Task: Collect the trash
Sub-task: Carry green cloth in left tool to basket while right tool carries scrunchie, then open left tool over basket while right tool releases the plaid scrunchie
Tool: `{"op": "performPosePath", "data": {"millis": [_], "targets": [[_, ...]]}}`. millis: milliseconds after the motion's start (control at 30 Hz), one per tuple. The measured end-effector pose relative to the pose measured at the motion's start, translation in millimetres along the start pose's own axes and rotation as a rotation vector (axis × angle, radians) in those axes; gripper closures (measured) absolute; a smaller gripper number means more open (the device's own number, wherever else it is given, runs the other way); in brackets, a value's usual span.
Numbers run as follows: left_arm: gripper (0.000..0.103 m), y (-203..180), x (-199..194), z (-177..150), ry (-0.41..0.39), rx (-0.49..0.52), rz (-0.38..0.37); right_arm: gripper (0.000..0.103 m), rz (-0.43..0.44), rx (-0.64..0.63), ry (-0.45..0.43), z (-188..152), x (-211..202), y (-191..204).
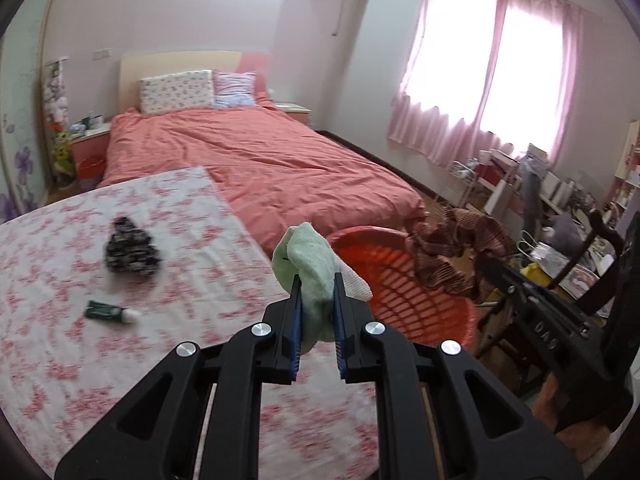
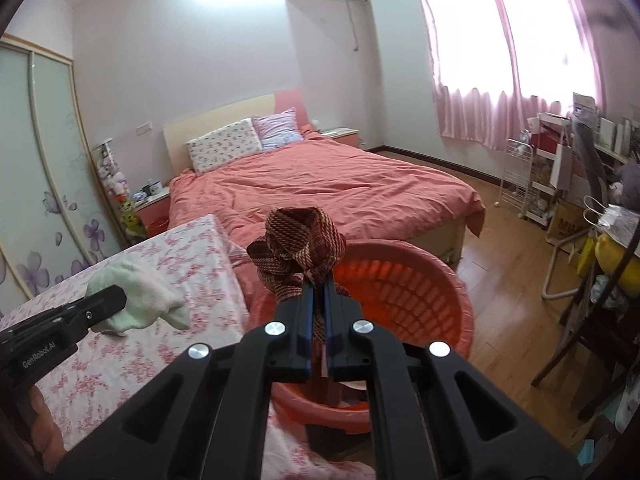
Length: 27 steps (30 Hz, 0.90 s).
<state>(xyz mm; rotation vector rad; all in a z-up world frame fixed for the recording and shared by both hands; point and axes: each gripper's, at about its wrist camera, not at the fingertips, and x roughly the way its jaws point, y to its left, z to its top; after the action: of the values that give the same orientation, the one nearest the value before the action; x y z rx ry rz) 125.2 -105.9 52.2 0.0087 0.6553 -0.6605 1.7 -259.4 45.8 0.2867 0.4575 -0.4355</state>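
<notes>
Daylight entered through the pink curtains, which were blown out to near white in both views. The room was evenly and softly lit, with a pink cast on the walls. Shadows were faint. The floral cloth on the worktop showed motion blur in the left wrist view, most strongly towards the near edge. Fisheye distortion bent the wardrobe frame and walls, and dark vignetting closed off the corners.
</notes>
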Motion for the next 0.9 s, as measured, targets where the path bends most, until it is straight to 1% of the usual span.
{"op": "performPosePath", "data": {"millis": [67,267,667,900], "targets": [[0.090,-10,7,1,0.006,0.011,-0.024,0.098,-0.010,0.013,0.001,0,2,-9],[0.090,-33,25,0,0.021,0.046,-0.065,0.098,-0.031,0.047,-0.003,0,5,-29],[0.090,-63,61,-2,0.072,0.088,-0.099,0.097,-0.070,0.110,0.005,-3,24,-67],[0.090,-76,80,-1,0.096,0.108,-0.118,0.097,-0.080,0.136,0.007,-1,40,-82]]}}
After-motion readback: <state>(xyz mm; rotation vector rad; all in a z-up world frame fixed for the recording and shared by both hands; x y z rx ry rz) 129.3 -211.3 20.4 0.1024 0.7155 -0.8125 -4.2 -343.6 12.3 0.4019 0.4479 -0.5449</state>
